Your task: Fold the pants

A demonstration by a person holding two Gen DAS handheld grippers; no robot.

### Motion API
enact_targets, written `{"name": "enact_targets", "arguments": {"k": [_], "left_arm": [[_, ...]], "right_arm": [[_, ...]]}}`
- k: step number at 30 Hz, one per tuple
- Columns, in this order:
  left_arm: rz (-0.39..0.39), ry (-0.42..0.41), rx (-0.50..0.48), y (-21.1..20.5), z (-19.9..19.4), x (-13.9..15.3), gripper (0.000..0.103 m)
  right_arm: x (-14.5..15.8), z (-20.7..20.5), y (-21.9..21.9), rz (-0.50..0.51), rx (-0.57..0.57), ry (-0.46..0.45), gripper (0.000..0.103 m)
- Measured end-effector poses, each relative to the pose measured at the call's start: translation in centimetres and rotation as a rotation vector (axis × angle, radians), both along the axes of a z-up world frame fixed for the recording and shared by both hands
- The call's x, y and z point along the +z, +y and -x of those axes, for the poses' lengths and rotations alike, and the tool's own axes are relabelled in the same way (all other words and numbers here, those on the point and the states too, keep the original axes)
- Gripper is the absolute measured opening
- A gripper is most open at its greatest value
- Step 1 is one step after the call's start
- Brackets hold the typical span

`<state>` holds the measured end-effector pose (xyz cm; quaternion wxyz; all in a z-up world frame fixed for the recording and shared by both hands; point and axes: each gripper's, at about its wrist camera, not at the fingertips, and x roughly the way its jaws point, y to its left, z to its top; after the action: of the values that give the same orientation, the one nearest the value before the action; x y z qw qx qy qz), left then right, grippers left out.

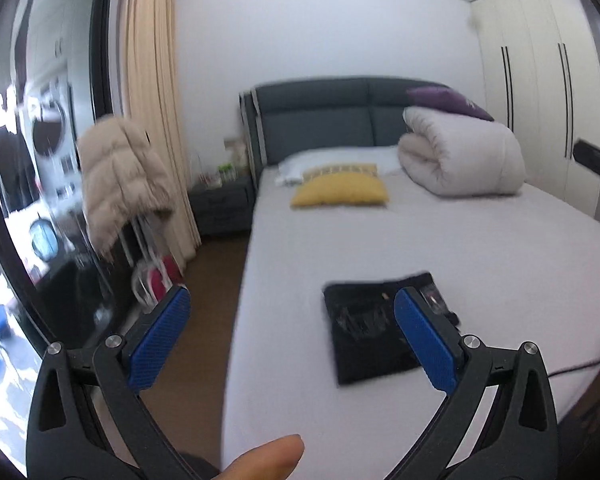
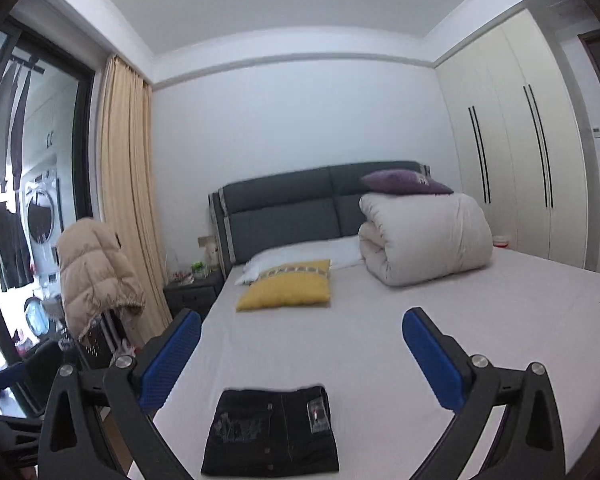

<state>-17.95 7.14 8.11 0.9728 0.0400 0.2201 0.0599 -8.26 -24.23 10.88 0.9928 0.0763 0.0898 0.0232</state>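
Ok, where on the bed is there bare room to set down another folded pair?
The widest bare sheet lies between the folded black pants near the foot, the yellow cushion and the rolled white duvet. The head end is crowded with the white pillow, cushion and duvet.

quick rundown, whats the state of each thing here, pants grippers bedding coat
pants: folded into a compact rectangle, flat on the bed, not held
left gripper: open, holding nothing
right gripper: open, holding nothing
duvet: rolled up near the headboard
purple cushion: resting on the duvet
yellow pillow: lying flat on the bed
puffer coat: draped over a stand
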Motion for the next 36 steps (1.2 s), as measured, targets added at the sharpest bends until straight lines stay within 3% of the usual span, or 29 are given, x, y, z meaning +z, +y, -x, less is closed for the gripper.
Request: {"name": "enact_targets", "arguments": {"k": [4,8,14,23,36], "left_arm": [[0.013,0.088,-0.011,-1.0,0.1,-2.1,0.103],[0.053,0.193,-0.019,-2.1,-1.9,-6.0,0.103],[0.083,0.288,-0.005,-2.5,-5.0,-10.8,0.103],[0.112,0.331,0.004,-1.9,-7.6,-14.1,0.103],[0.131,0.356,0.016,-1.2,-8.4,-15.0,0.103]], "right_arm": [[-1.6,0.3,1.0,0.029,0.0,0.139,0.103],[-4.1,0.0,1.7,0.044,0.009,0.279,0.103],[-6.8,0.3,2.4,0.05,-0.002,0.382,0.103],[-8.4,0.5,3.7,0.091,0.022,0.441,0.103],[-9.1,-0.2,4.8,0.106,0.063,0.48,0.103]]}}
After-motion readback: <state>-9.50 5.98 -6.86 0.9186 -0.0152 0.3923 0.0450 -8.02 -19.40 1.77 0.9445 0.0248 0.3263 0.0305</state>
